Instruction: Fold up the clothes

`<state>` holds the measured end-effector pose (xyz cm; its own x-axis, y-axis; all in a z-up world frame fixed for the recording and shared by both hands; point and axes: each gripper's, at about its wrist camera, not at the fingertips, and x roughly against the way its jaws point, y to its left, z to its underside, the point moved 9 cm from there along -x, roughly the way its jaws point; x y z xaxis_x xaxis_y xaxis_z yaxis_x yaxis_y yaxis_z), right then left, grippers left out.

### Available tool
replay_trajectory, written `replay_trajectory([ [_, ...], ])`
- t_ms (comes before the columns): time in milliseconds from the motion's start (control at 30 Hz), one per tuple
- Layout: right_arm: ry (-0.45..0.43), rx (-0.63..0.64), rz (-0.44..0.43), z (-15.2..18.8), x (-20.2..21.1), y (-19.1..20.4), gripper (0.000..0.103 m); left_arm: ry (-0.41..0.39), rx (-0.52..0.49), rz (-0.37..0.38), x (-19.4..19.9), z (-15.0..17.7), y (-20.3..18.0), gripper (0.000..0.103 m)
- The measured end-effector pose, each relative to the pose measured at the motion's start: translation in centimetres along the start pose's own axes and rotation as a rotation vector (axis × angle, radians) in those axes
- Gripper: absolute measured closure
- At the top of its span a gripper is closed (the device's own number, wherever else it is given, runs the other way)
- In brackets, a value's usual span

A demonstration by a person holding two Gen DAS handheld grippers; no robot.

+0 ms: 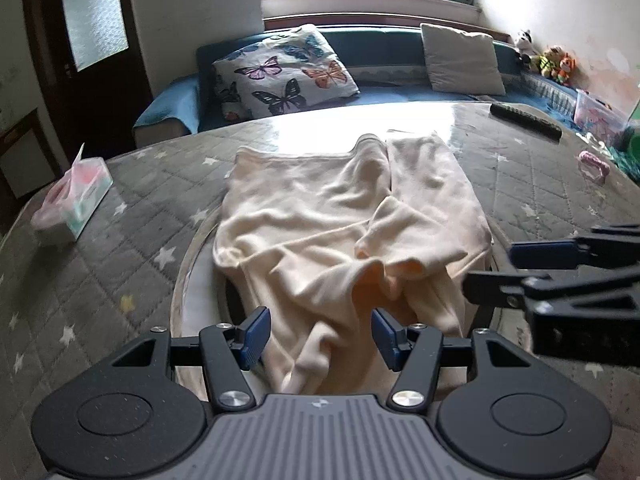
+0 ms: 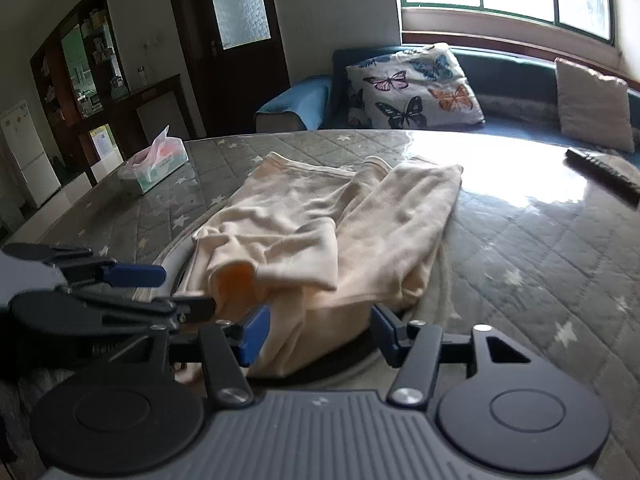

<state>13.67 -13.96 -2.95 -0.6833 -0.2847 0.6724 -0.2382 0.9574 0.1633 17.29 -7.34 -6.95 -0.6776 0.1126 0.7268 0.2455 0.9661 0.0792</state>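
Cream garment [image 1: 344, 224] lies rumpled on a grey quilted table [image 1: 120, 248]; left gripper [image 1: 316, 338] and right gripper [image 2: 316, 334] both gape, grasping nothing.

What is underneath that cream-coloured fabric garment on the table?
The cream-coloured fabric garment lies on a round disc whose rim shows; the disc rests on the grey star-patterned quilted table cover. The disc's middle is covered.

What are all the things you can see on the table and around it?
garment: 1, cream, crumpled at table centre
table: 1, grey star-quilted cover
tissue pack: 1, pink and green, table's left
remote control: 1, black, table's far right
butterfly cushion: 1, white, on the sofa
plain cushion: 1, beige, on the sofa
sofa: 1, blue, under the window
left gripper: open, over garment
right gripper: open, over garment
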Motion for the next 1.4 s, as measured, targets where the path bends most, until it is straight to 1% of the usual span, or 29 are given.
replay_trajectory([
  [33, 0.005, -0.004, -0.003, -0.2, -0.4, -0.1, 0.059, 0.002, -0.014, -0.001, -0.4, -0.2, -0.1, 0.046],
  [100, 0.008, -0.018, 0.006, -0.8, -1.1, -0.5, 0.061, 0.007, -0.046, 0.006, -1.3, -0.6, -0.6, 0.056],
  [133, 0.01, -0.025, 0.004, -1.0, -1.3, -0.7, 0.063, 0.01, -0.057, 0.012, -1.7, -0.7, -0.7, 0.059],
  [167, 0.012, -0.029, -0.003, -1.1, -1.5, -0.9, 0.065, 0.014, -0.067, 0.019, -2.2, -0.8, -0.8, 0.067],
  [200, 0.014, -0.029, -0.012, -1.1, -1.5, -0.9, 0.066, 0.021, -0.074, 0.021, -2.6, -0.8, -0.9, 0.074],
  [233, 0.016, -0.027, -0.018, -1.2, -1.6, -0.9, 0.066, 0.025, -0.079, 0.02, -3.0, -0.9, -0.8, 0.078],
  [267, 0.018, -0.017, -0.02, -1.2, -1.6, -0.9, 0.066, 0.029, -0.084, 0.02, -3.4, -0.9, -0.7, 0.086],
  [300, 0.019, -0.008, -0.021, -1.2, -1.6, -0.8, 0.066, 0.028, -0.083, 0.016, -3.6, -1.0, -0.5, 0.091],
  [367, 0.024, -0.004, -0.032, -1.3, -1.7, -0.7, 0.067, 0.017, -0.069, 0.012, -3.5, -1.1, 0.1, 0.094],
  [467, 0.036, -0.005, -0.072, -1.4, -2.1, 0.0, 0.07, 0.004, -0.019, -0.007, -3.3, -1.2, 1.6, 0.094],
  [533, 0.041, 0.01, -0.081, -1.3, -2.5, 0.6, 0.072, 0.01, 0.008, 0.006, -3.2, -1.0, 2.2, 0.094],
  [600, 0.046, 0.025, -0.086, -1.1, -2.8, 1.2, 0.073, 0.018, 0.013, 0.017, -3.2, -0.6, 2.4, 0.089],
  [667, 0.052, 0.031, -0.089, -0.8, -2.9, 1.5, 0.075, 0.018, 0.006, 0.016, -3.3, -0.5, 2.2, 0.088],
  [733, 0.056, 0.033, -0.089, -0.6, -2.9, 1.7, 0.075, 0.018, -0.007, 0.018, -3.3, -0.6, 1.8, 0.08],
  [800, 0.053, 0.026, -0.084, -0.5, -2.8, 1.6, 0.075, 0.014, -0.022, 0.033, -3.3, -0.8, 1.2, 0.062],
  [833, 0.053, 0.026, -0.08, -0.5, -2.7, 1.5, 0.075, 0.017, -0.026, 0.035, -3.4, -0.8, 1.0, 0.056],
  [867, 0.053, 0.027, -0.074, -0.5, -2.6, 1.5, 0.075, 0.02, -0.029, 0.035, -3.5, -0.8, 0.8, 0.046],
  [933, 0.058, 0.039, -0.068, -0.4, -2.5, 1.4, 0.074, 0.022, -0.037, 0.037, -3.7, -0.7, 0.6, 0.044],
  [1000, 0.065, 0.051, -0.069, -0.3, -2.4, 1.5, 0.074, 0.031, -0.041, 0.028, -4.1, -0.7, 0.6, 0.046],
  [1033, 0.067, 0.054, -0.075, -0.2, -2.5, 1.6, 0.074, 0.033, -0.041, 0.026, -4.3, -0.7, 0.7, 0.051],
  [1067, 0.07, 0.057, -0.078, -0.2, -2.6, 1.7, 0.074, 0.034, -0.039, 0.027, -4.5, -0.8, 0.9, 0.07],
  [1100, 0.072, 0.059, -0.082, -0.2, -2.8, 1.9, 0.074, 0.035, -0.031, 0.026, -4.5, -0.8, 1.1, 0.085],
  [1133, 0.075, 0.062, -0.085, -0.2, -3.0, 2.0, 0.074, 0.032, -0.019, 0.023, -4.5, -0.8, 1.5, 0.087],
  [1167, 0.08, 0.064, -0.088, -0.2, -3.2, 2.1, 0.075, 0.027, -0.004, 0.029, -4.3, -0.9, 1.8, 0.093],
  [1200, 0.088, 0.065, -0.09, -0.1, -3.5, 2.2, 0.078, 0.019, 0.011, 0.036, -4.1, -1.0, 2.2, 0.094],
  [1233, 0.093, 0.063, -0.092, 0.0, -3.7, 2.2, 0.091, 0.007, 0.026, 0.037, -3.7, -1.1, 2.6, 0.094],
  [1267, 0.095, 0.06, -0.095, 0.2, -3.7, 2.1, 0.099, -0.011, 0.043, 0.029, -3.2, -1.2, 3.2, 0.094],
  [1333, 0.091, 0.056, -0.093, 0.4, -3.4, 1.9, 0.101, -0.034, 0.088, 0.016, -2.2, -1.3, 4.6, 0.095],
  [1400, 0.059, 0.051, -0.079, 0.3, -2.1, 1.3, 0.101, -0.052, 0.147, 0.01, -1.0, -1.2, 6.1, 0.095],
])
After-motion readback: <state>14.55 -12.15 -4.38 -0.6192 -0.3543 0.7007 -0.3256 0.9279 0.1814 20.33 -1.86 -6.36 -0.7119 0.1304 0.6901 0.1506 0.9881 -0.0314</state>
